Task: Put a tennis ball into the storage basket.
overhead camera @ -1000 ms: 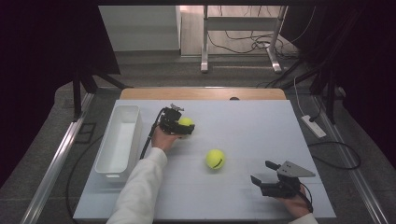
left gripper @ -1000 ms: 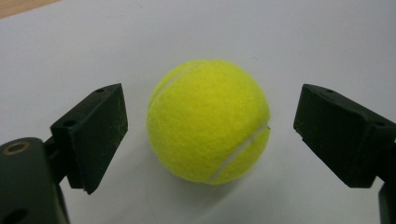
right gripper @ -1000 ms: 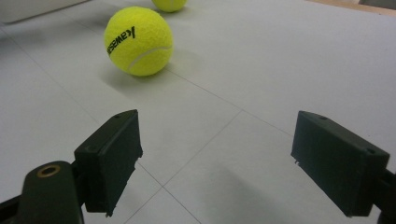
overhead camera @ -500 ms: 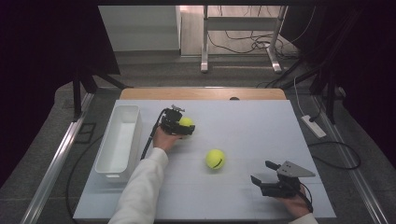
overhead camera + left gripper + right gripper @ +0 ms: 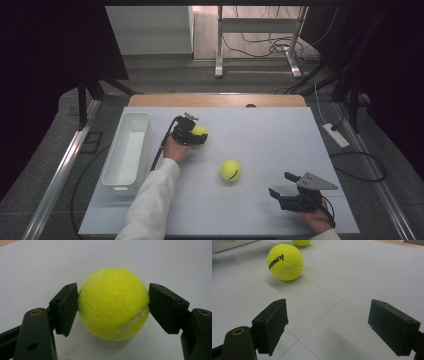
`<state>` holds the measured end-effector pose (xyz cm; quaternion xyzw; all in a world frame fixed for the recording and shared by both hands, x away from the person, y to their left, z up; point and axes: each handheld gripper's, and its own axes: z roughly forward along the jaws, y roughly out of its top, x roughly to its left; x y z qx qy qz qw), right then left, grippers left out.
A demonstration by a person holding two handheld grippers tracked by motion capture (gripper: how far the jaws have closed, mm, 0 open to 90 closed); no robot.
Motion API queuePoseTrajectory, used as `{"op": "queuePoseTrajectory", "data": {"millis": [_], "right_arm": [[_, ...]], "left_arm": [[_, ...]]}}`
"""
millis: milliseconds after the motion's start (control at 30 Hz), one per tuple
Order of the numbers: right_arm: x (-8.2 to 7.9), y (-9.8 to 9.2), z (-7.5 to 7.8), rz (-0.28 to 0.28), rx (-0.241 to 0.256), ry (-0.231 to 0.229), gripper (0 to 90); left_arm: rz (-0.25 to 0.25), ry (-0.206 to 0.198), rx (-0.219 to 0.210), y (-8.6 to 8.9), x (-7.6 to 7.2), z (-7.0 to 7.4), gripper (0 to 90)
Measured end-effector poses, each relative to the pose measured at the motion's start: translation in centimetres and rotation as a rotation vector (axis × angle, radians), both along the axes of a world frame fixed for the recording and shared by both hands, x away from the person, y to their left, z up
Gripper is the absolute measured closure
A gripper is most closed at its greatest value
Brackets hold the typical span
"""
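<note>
A yellow tennis ball rests on the white table, pressed between the two black jaws of my left gripper; each jaw touches a side of it. From above, that gripper and its ball are at the table's middle left. A second tennis ball with black lettering lies loose near the centre. My right gripper hovers at the front right, open, with nothing between its jaws. Along its jaws, the lettered ball lies ahead to the left, and the held ball is farther off.
A long white bin stands along the table's left side, close to the left forearm's sleeve. The white tabletop has a wooden strip along its far edge. Cables and a power strip lie on the floor to the right.
</note>
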<state>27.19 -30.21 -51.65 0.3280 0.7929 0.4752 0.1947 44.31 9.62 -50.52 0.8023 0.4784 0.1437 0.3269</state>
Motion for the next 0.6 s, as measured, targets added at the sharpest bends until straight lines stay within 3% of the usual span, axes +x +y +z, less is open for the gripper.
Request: {"op": "queuePoseTrajectory", "data": {"millis": [67,200,367,600], "right_arm": [[0.0,0.0,0.0,0.0,0.0,-0.001,15.4],[0.0,0.0,0.0,-0.001,0.0,-0.001,15.4],[0.0,0.0,0.0,0.002,0.003,-0.002,15.4],[0.0,0.0,0.0,0.004,0.002,-0.004,15.5]], "left_arm": [[0.0,-0.017,0.009,0.0,-0.1,0.2,28.1],[0.007,-0.038,-0.026,0.4,-0.4,0.9,28.2],[0.002,-0.045,-0.035,0.6,-0.8,1.4,28.2],[0.004,-0.094,-0.05,0.9,-1.7,2.2,28.2]]}}
